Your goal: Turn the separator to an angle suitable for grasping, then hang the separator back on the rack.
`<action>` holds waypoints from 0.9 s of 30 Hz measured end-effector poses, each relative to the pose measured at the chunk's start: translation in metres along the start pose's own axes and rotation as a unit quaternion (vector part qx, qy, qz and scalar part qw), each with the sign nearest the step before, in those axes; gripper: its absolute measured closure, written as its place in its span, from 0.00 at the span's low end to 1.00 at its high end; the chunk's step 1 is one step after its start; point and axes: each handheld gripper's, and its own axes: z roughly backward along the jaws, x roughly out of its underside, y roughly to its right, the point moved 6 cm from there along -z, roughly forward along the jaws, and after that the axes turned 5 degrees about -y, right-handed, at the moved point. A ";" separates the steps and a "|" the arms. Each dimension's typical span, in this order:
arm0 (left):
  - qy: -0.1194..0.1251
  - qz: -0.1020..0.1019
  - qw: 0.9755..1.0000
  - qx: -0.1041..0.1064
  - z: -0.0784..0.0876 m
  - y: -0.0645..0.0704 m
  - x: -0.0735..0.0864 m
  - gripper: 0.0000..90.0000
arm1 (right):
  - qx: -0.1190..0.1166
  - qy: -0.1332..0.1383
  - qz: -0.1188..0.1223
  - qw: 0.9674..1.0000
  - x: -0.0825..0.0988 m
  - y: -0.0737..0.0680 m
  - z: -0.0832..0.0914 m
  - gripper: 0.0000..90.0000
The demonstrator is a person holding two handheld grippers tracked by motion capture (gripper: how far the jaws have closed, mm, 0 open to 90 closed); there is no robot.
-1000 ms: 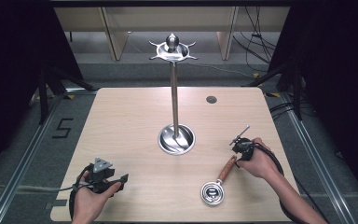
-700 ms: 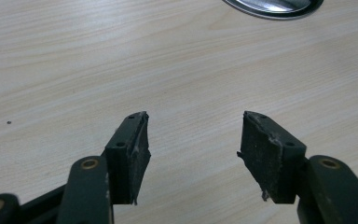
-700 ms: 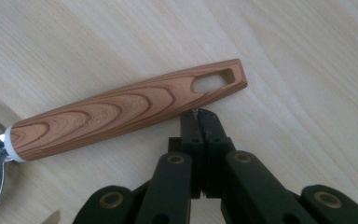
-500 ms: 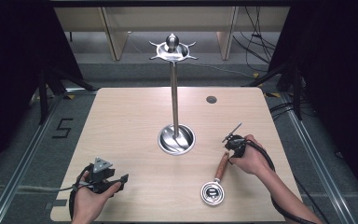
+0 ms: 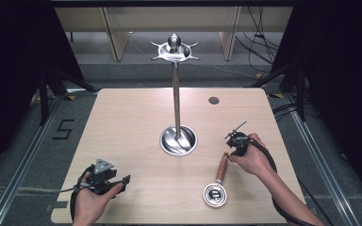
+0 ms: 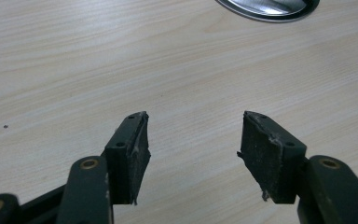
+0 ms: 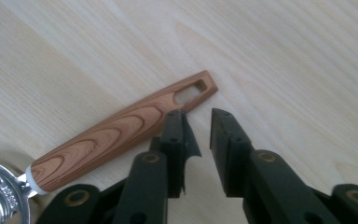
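The utensil (image 5: 218, 181) bears an "e" on its round metal head. Its wooden handle (image 7: 121, 128) points away from the person toward the right gripper (image 7: 198, 128), whose jaws, just opening, stand slightly parted and empty beside it. The left gripper (image 6: 193, 140) is spread wide, empty.

Black tool (image 5: 104, 180) – grey triangular plate, trailing cable.

The strainer's handle (image 7: 121, 128) is reddish brown with dark wood-grain rings and its bowl (image 5: 215, 195) silver; the counter (image 5: 132, 122) is pale streaked wood; the stand (image 5: 176, 94) shines steel.
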 end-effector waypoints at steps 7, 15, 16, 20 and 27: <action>-0.003 -0.002 1.000 0.003 0.000 0.001 0.001 0.46 | 0.009 0.035 -0.010 0.999 0.001 -0.003 0.009 0.72; -0.002 -0.002 1.000 0.001 0.003 0.000 0.003 0.46 | -0.024 -0.021 -0.101 0.994 0.003 -0.014 0.007 0.61; -0.004 -0.001 1.000 0.001 0.003 0.000 0.003 0.46 | -0.018 -0.018 -0.107 0.994 0.002 -0.014 0.006 0.58; 0.006 0.007 1.000 0.007 0.000 0.003 0.001 0.46 | -0.021 -0.026 -0.112 0.993 0.002 -0.015 0.006 0.53; 0.006 0.017 1.000 0.008 -0.003 0.004 0.001 0.46 | -0.037 -0.020 -0.142 0.989 0.002 -0.020 0.002 0.50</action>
